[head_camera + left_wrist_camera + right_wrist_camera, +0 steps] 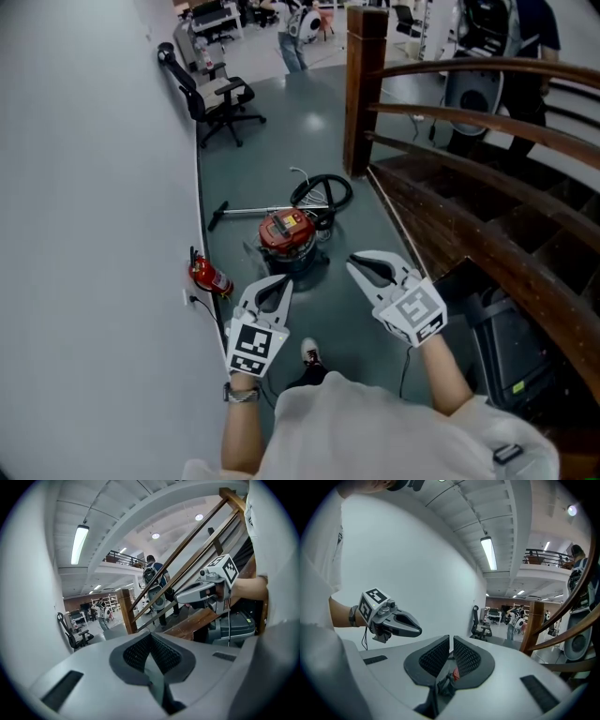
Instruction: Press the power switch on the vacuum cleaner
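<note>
The vacuum cleaner (pixel 287 232) is a red canister with a dark base, standing on the grey-green floor near the wall. Its black hose (pixel 323 192) coils behind it, and its metal wand (pixel 246 212) lies to the left. Both grippers hang in the air on my side of it, touching nothing. My left gripper (pixel 277 279) is just short of the canister's near left, with its jaws together and nothing in them. My right gripper (pixel 359 263) is a little to the canister's right, also closed and empty. Neither gripper view clearly shows the vacuum; each shows its own closed pads (pixel 151 637) (pixel 451 639).
A red fire extinguisher (pixel 208 275) stands against the white wall on the left. A wooden staircase (pixel 487 216) with railings and a thick post (pixel 364 84) fills the right. A black office chair (pixel 217 98) sits farther back. My shoe (pixel 311 354) is below the grippers.
</note>
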